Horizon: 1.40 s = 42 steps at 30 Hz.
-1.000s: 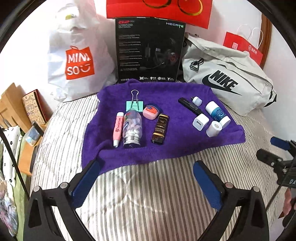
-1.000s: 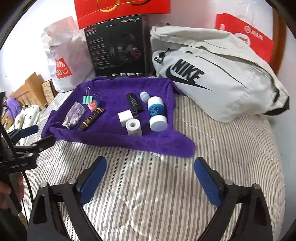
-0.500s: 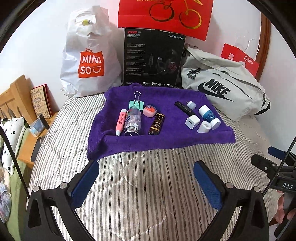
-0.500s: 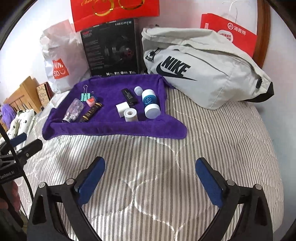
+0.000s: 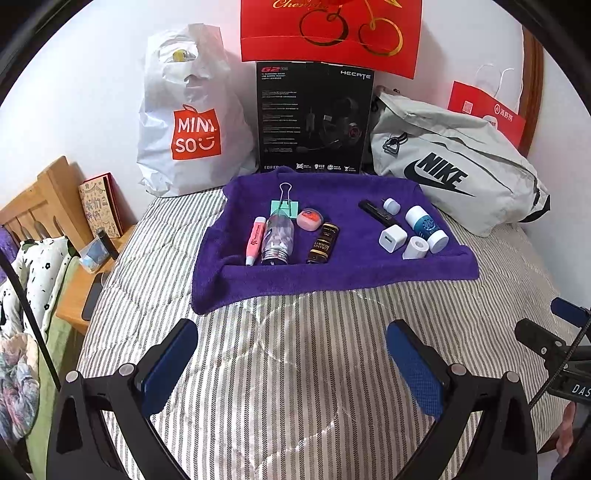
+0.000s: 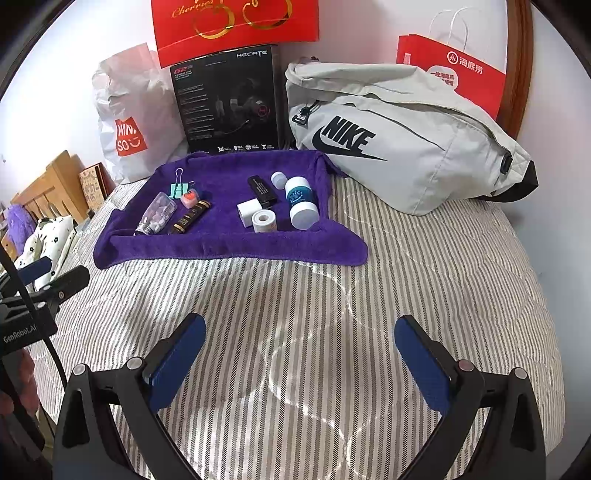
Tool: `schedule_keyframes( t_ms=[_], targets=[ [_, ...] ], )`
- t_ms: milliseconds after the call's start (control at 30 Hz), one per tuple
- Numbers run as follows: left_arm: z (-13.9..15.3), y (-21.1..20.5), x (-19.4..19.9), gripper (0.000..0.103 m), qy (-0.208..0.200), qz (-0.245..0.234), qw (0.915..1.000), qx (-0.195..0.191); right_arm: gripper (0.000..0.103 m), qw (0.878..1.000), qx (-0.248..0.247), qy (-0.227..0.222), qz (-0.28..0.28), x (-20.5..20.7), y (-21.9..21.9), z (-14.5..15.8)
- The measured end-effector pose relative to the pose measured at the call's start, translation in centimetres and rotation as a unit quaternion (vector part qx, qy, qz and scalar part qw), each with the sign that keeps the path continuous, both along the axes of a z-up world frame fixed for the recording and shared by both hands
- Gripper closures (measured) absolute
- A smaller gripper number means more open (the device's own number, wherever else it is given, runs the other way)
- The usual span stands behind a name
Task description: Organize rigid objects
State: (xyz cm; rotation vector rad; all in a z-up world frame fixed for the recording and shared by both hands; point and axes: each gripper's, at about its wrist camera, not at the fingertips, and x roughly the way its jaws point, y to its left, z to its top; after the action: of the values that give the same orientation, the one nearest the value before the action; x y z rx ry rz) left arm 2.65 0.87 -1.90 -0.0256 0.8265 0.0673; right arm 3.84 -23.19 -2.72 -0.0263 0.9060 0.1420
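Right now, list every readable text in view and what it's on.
"MINI SO": white plastic bag
"HECATE", "G2": black headset box; fine print too small
"NIKE": grey bag
"Cherries": red gift bag
"GRAND RESERVE": dark tube, barely legible
Red paper bag: Chinese characters, not legible to me

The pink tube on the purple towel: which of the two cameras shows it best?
The left wrist view. There the pink tube lies in full sight on the purple towel, just left of the clear bottle. In the right wrist view that bottle seems to hide it; no tube can be made out.
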Motion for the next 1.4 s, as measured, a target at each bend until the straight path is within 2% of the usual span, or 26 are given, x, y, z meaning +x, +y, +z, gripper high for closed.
schedule_keyframes(
  t_ms=[1400],
  targets=[
    [0.38, 0.17, -0.94, 0.0, 0.007, -0.003, 1.0, 0.003, 0.002, 1.0, 0.002, -0.006, -0.002, -0.74, -0.46, 0.5]
  ],
)
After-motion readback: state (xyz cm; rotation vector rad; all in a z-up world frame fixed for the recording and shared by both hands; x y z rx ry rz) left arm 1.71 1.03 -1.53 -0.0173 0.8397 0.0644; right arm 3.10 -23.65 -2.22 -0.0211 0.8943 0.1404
